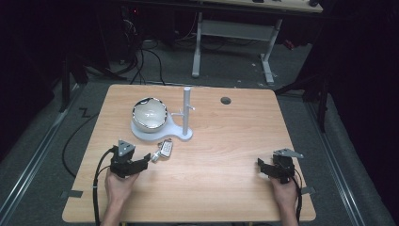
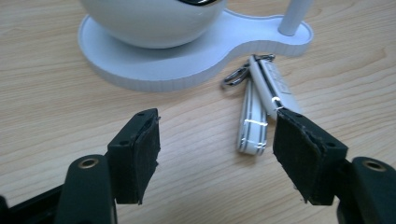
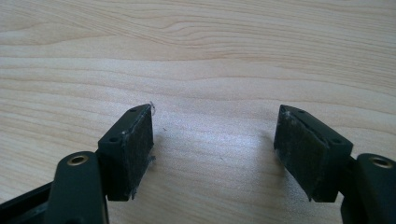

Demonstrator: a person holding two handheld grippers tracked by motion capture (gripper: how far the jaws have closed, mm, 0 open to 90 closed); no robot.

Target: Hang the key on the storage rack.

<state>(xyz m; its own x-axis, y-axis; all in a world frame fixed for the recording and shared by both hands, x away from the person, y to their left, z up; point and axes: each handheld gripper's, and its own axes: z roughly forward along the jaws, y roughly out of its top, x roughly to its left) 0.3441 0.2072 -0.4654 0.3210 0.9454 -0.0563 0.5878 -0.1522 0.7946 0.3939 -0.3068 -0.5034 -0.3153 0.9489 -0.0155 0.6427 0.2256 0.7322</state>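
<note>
Near the left front of the bench (image 1: pixel 226 155), left tool (image 1: pixel 149 157): jaws spread apart, nothing between them, held low over the wood. Item: white key fob (image 1: pixel 165 149) with metal clip, lying flat at about 1 o'clock from the left tool, just beyond its tips; in the left gripper view the key fob (image 2: pixel 261 109) sits at 1 o'clock, close against the right-hand jaw, whether touching cannot be told. White stand (image 1: pixel 176 134), flat base with upright post, at 12 o'clock from the fob, just beside it. Container: white bowl (image 1: pixel 149 114) with dark rim, seated on the stand base; contents, none discernible beyond glare. Right tool (image 1: pixel 260 165): jaws spread wide, empty, over bare bench at the right front, well apart from the fob.
</note>
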